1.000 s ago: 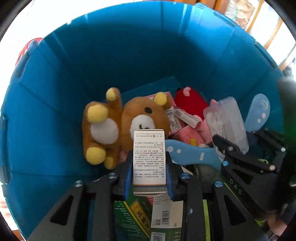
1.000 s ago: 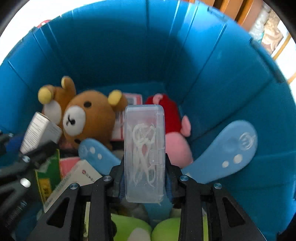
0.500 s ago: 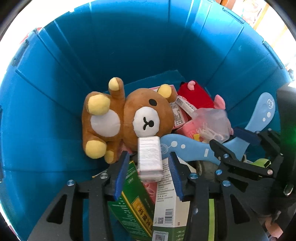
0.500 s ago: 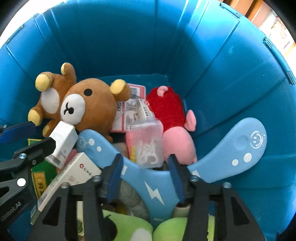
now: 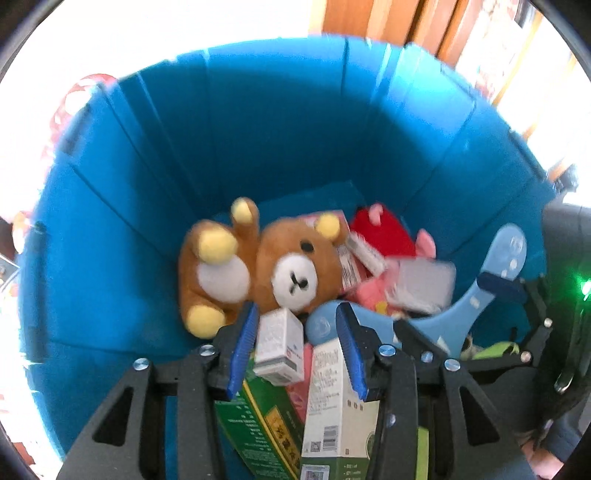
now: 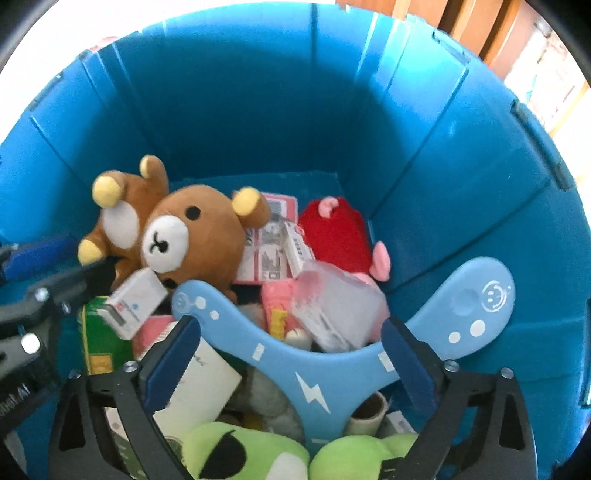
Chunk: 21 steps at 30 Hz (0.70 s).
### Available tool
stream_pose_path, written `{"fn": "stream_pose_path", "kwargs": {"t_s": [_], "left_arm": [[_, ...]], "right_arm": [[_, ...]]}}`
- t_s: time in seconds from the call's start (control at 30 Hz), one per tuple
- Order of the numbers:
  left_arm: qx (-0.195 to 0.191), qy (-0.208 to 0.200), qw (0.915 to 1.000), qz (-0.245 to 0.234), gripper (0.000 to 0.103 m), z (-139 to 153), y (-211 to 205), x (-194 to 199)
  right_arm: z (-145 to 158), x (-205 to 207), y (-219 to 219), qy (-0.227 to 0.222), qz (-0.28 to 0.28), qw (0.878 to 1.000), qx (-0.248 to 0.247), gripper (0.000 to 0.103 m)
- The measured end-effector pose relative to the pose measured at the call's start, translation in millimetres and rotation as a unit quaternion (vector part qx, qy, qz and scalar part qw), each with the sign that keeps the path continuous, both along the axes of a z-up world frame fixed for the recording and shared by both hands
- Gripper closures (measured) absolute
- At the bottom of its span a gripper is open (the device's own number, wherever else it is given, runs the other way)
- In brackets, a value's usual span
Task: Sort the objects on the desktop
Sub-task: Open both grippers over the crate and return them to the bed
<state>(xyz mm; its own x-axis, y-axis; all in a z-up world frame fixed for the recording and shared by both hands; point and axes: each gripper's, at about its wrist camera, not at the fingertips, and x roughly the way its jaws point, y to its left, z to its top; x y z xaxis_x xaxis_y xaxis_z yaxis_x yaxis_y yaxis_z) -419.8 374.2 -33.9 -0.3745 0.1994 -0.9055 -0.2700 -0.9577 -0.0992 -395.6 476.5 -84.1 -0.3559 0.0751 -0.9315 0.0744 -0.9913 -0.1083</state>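
Both grippers hang over a deep blue bin [image 5: 258, 122], which also fills the right wrist view [image 6: 258, 103]. My left gripper [image 5: 295, 354] is open; a small white box [image 5: 279, 341] lies loose between its fingers on the pile. It also shows in the right wrist view [image 6: 135, 302]. My right gripper [image 6: 288, 362] is wide open and empty. A clear plastic case of floss picks [image 6: 340, 306] lies on the pile ahead of it and shows blurred in the left wrist view [image 5: 421, 284].
The bin holds a brown teddy bear [image 5: 266, 262], a red and pink plush [image 6: 340, 232], a light blue three-armed toy [image 6: 306, 373], green plush [image 6: 251, 458], a green box [image 5: 258, 424] and a white box [image 5: 332, 398]. Wooden furniture [image 5: 406, 18] stands beyond.
Both grippers opened and dropped their loads: the white box from the left, the clear case from the right. Both have since pulled back and up from the pile.
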Motion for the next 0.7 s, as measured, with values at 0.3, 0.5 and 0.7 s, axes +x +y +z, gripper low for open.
{"fn": "stream_pose_path", "kwargs": {"t_s": [0.3, 0.5, 0.7], "left_arm": [[0.079, 0.103, 0.9915, 0.004, 0.06, 71, -51, 41], [0.116, 0.195, 0.9718, 0.064, 0.06, 118, -137, 93], [0.099, 0.236, 0.9612, 0.103, 0.041, 125, -208, 135]], "right_arm": [[26, 15, -10, 0.043, 0.017, 0.999, -0.026, 0.001], [49, 33, -21, 0.087, 0.034, 0.994, -0.053, 0.001], [80, 61, -53, 0.121, 0.064, 0.987, -0.08, 0.0]]}}
